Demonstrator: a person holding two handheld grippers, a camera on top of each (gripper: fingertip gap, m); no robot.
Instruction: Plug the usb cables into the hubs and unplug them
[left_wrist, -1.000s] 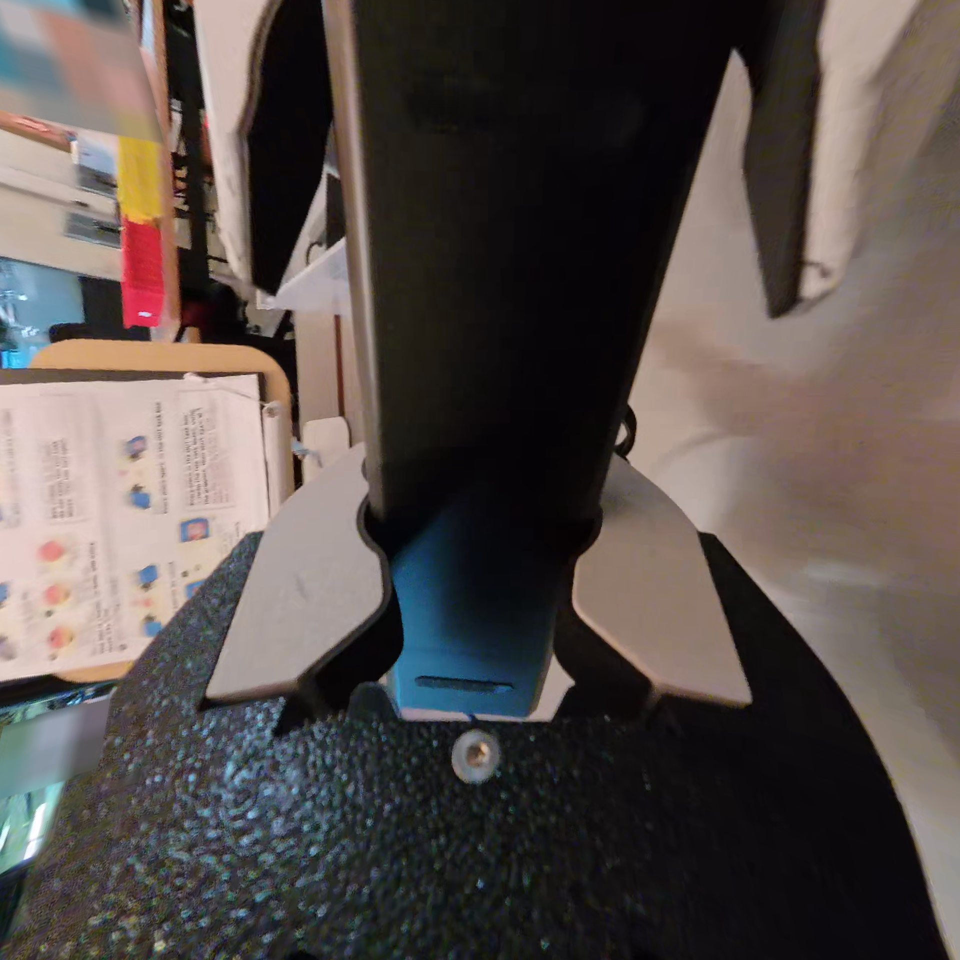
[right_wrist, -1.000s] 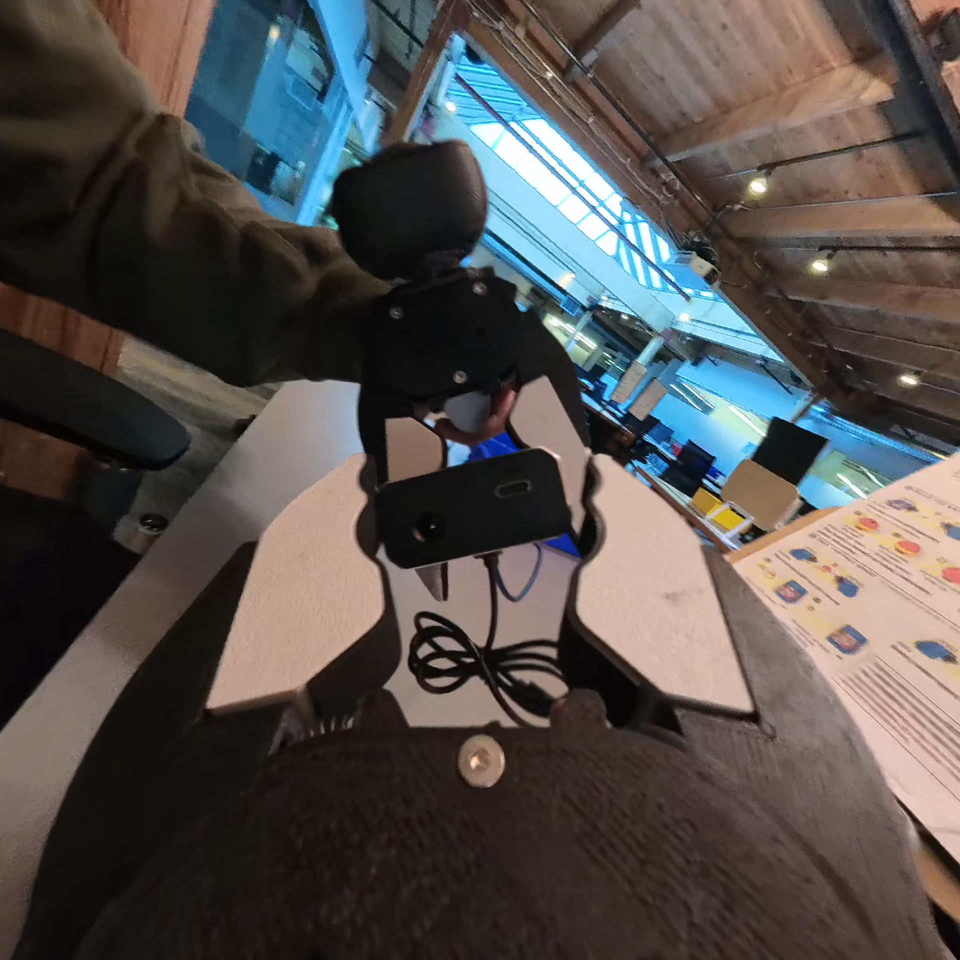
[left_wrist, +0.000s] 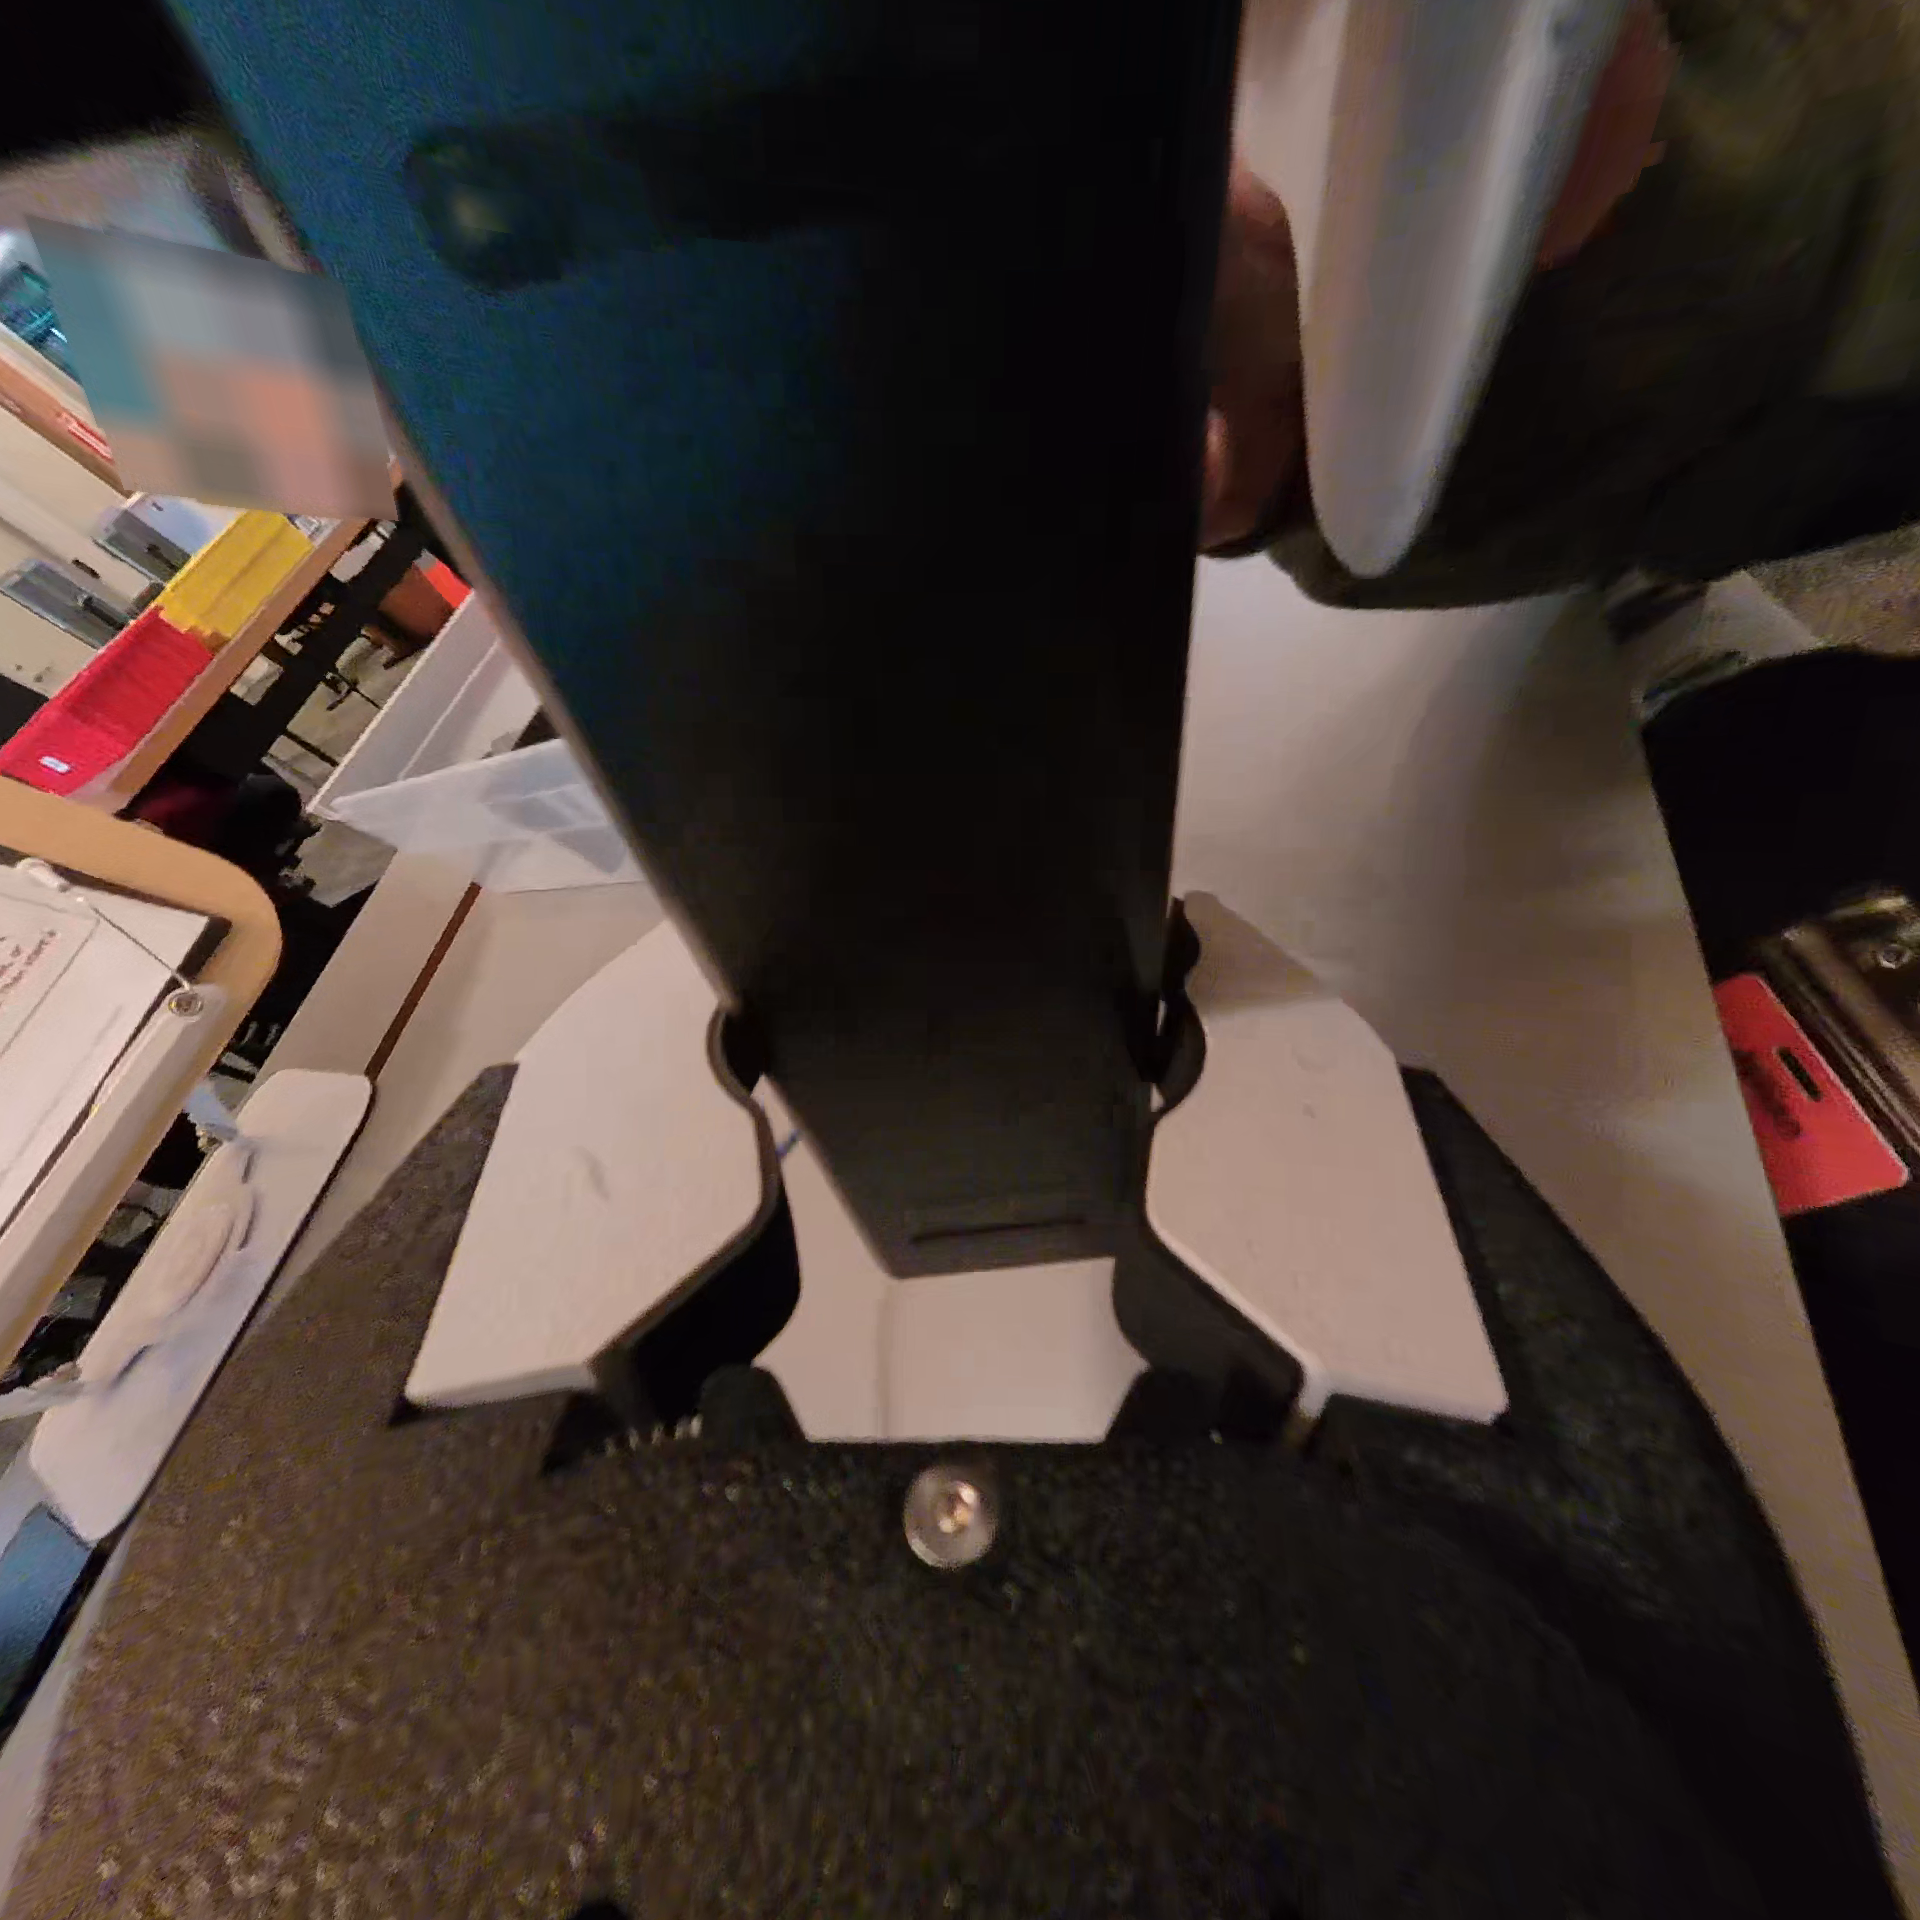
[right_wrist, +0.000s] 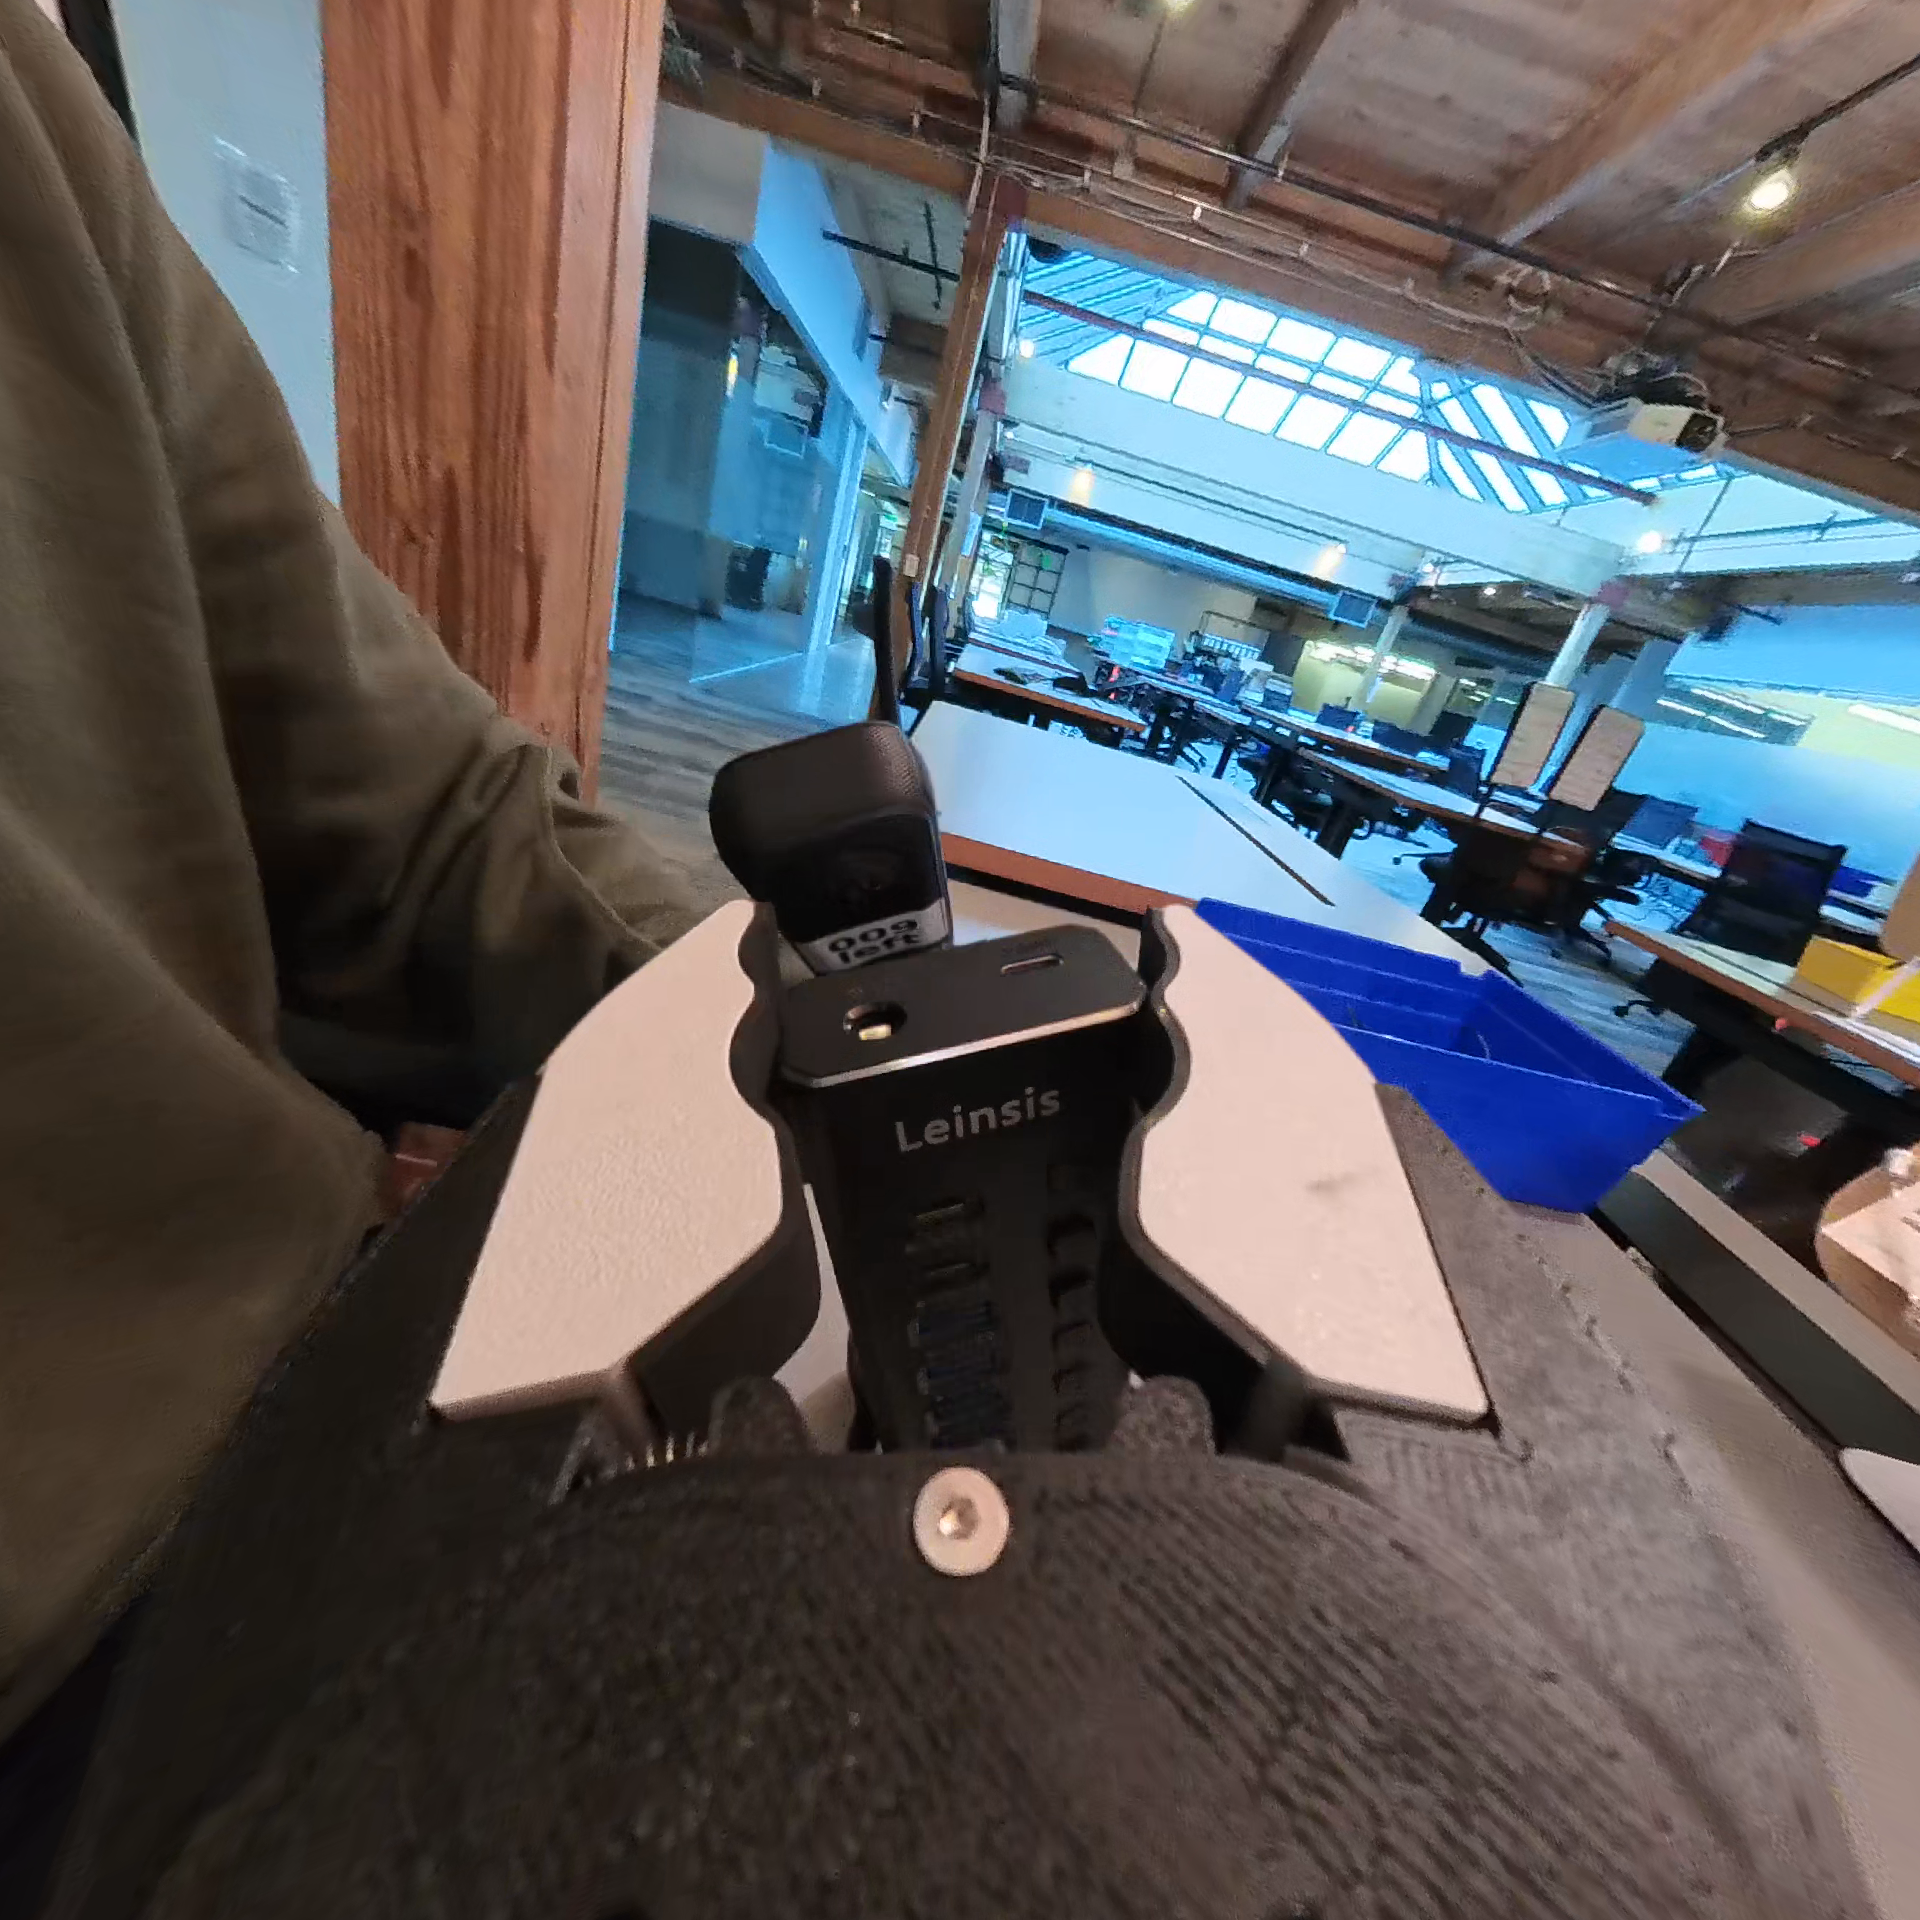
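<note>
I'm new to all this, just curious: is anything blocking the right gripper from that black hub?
Nothing visible does. The black hub sits upright between the jaws of the right gripper, which press against its sides. No cable shows near it.

Left gripper (left_wrist: 961, 1049) is clamped on a long black hub (left_wrist: 831, 623) running up toward 12 o'clock, white table (left_wrist: 1351, 779) underneath. Red tag (left_wrist: 1808, 1101) at 3 o'clock, papers (left_wrist: 62, 997) at 9.

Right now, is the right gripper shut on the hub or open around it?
Shut on it: in the right wrist view both fingers press the sides of the black hub, held upright.
</note>
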